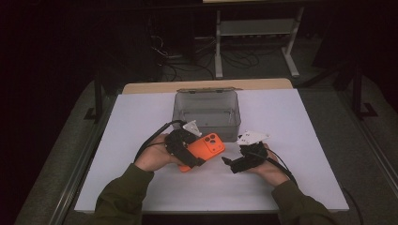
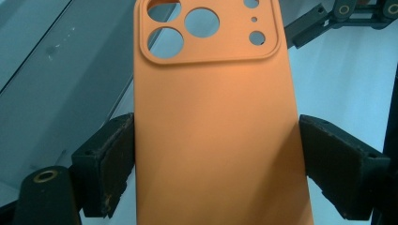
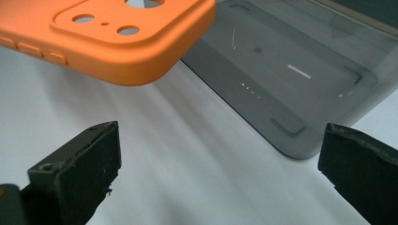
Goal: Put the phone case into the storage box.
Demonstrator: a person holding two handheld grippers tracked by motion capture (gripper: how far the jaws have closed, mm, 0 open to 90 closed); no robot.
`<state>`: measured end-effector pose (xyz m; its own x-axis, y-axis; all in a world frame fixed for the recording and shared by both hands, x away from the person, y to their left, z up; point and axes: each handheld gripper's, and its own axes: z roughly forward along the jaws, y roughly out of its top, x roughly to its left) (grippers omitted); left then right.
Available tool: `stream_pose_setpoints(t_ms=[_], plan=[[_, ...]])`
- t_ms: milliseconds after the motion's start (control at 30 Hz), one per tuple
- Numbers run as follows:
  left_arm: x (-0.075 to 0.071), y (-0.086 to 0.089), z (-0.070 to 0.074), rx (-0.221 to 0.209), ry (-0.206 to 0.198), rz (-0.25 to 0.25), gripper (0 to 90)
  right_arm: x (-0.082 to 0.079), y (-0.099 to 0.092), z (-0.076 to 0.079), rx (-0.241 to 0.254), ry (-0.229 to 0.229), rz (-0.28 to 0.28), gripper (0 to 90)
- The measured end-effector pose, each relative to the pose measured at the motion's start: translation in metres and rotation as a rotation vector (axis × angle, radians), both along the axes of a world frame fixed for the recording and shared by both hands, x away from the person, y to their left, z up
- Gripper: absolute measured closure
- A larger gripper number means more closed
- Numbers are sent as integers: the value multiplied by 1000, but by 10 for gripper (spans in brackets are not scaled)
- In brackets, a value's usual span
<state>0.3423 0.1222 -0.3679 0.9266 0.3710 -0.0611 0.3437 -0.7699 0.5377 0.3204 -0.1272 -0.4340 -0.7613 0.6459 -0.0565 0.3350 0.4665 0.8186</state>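
the left gripper [image 1: 199, 152] holds an orange phone case [image 1: 206, 149] by its two long edges — in the left gripper view the pads [image 2: 109, 165] press flat against both sides of the case [image 2: 216, 136], which stands between them with its camera cut-outs at the far end. the case is lifted clear of the white table [image 1: 291, 117], just in front of the smoky plastic box [image 1: 206, 110], with its camera end pointing toward the box's near wall.

the right gripper [image 1: 226, 161] rests close to the case on the side away from the left hand, and it holds nothing: in the right gripper view its jaws stand wide apart with bare table between them, the case's rounded corner [image 3: 141, 51] hanging just above and ahead, and the box [image 3: 291, 79] lying beyond.

the step in hand looks like a carry or a hand-over — the case is already gripped and raised, and the open, empty box just behind it seems the likely place for it. if it goes into the box, the next move calls for lifting the camera end over the near wall, levelling the case above the floor of the box, and only then letting the pads part. if the right gripper is to take it instead, it needs to come up around the free camera end and close there before the left lets go; the case is soft and springy, so a squeeze near the corner could bow it.
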Motion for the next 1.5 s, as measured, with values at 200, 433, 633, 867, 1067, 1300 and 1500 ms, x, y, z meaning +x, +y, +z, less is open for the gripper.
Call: stream_pose_setpoints(t_ms=[200, 433, 633, 867, 1067, 1300, 1500], plan=[[0, -1, -1, 5, 2, -4, 145, -1, 1, 0, -17, -29, 2, 0], [0, -1, -1, 5, 3, -4, 145, -2, 0, 0, -40, -66, 2, 0], [0, 0, 0, 6, 3, -5, 145, -4, 2, 0, -68, -95, 1, 0], [0, 0, 0, 5, 3, -5, 145, -5, 3, 1, -91, -130, 2, 0], [0, 0, -1, 7, 2, -4, 145, -7, 4, 0, -111, -163, 3, 0], [0, 0, -1, 8, 2, -5, 145, -9, 6, 0, -144, -198, 9, 0], [0, 0, -1, 9, 1, -4, 145, -10, 7, -1, -164, -225, 10, 0]])
